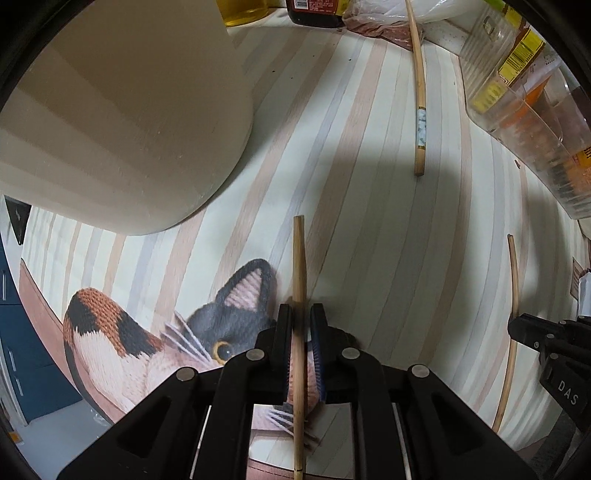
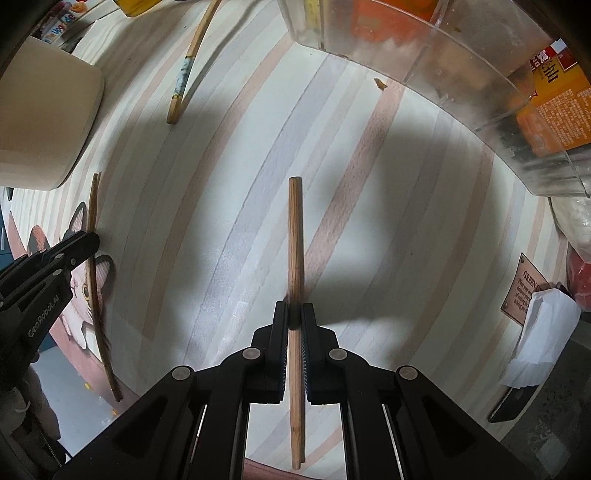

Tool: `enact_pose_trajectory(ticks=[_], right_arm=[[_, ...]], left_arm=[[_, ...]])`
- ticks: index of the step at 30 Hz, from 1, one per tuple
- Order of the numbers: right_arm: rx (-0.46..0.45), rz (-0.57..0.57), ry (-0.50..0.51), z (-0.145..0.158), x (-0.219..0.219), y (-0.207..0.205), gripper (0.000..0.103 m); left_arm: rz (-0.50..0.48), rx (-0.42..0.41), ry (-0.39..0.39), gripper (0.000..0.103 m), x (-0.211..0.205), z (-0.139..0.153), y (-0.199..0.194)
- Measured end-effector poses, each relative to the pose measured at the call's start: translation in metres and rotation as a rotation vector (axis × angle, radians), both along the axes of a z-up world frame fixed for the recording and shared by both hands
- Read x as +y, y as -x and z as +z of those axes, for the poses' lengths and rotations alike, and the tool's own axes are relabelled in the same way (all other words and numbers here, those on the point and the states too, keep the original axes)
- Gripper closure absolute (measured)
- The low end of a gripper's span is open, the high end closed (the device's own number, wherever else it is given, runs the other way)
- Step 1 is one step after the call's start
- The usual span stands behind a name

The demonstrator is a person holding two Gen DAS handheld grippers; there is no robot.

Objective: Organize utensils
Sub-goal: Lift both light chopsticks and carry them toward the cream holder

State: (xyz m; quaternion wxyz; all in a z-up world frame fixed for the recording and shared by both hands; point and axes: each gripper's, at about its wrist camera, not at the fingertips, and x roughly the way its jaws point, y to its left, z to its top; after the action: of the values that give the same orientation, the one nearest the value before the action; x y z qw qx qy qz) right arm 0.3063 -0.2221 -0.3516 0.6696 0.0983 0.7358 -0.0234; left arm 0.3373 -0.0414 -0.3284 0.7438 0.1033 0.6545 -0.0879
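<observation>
Left hand-held gripper (image 1: 300, 317) clamping chopstick (image 1: 298, 266); right hand-held gripper (image 2: 294, 314) clamping another chopstick (image 2: 295, 240); thin sticks risking pivoting, slipping out.

- Home kitchen or dining table: striped tablecloth (image 1: 369, 184) with a knitted-look cat print (image 1: 229, 325).
- Far edge: yellow oil bottle (image 1: 243, 9), dark sauce bottle (image 1: 314, 13), plastic food bag (image 1: 376, 18).
- Right: clear plastic bin (image 2: 461, 74) holding orange packaged groceries (labels mostly unreadable).
- Left: beige ceramic pot (image 1: 122, 122).
- Wooden chopsticks (image 1: 419, 92) lying loose on the cloth.
</observation>
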Motion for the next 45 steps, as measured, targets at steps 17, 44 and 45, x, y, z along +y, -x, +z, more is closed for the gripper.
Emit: enact_pose_trajectory(ticks=[17, 44, 45], right_arm=[[-0.053, 0.039, 0.111, -0.001, 0.017, 0.018, 0.095], [-0.748, -0.01, -0.034, 0.22, 0.028, 0.062, 0.097], [-0.798, -0.016, -0.045, 0.241, 0.029, 0.057, 0.097]], left_arm=[[-0.126, -0.041, -0.067, 0.1, -0.023, -0.006, 0.007], [-0.002, -0.535, 0.237, 0.099, 0.038, 0.204, 0.057], [0.003, -0.564, 0.256, 0.099, 0.041, 0.22, 0.055]])
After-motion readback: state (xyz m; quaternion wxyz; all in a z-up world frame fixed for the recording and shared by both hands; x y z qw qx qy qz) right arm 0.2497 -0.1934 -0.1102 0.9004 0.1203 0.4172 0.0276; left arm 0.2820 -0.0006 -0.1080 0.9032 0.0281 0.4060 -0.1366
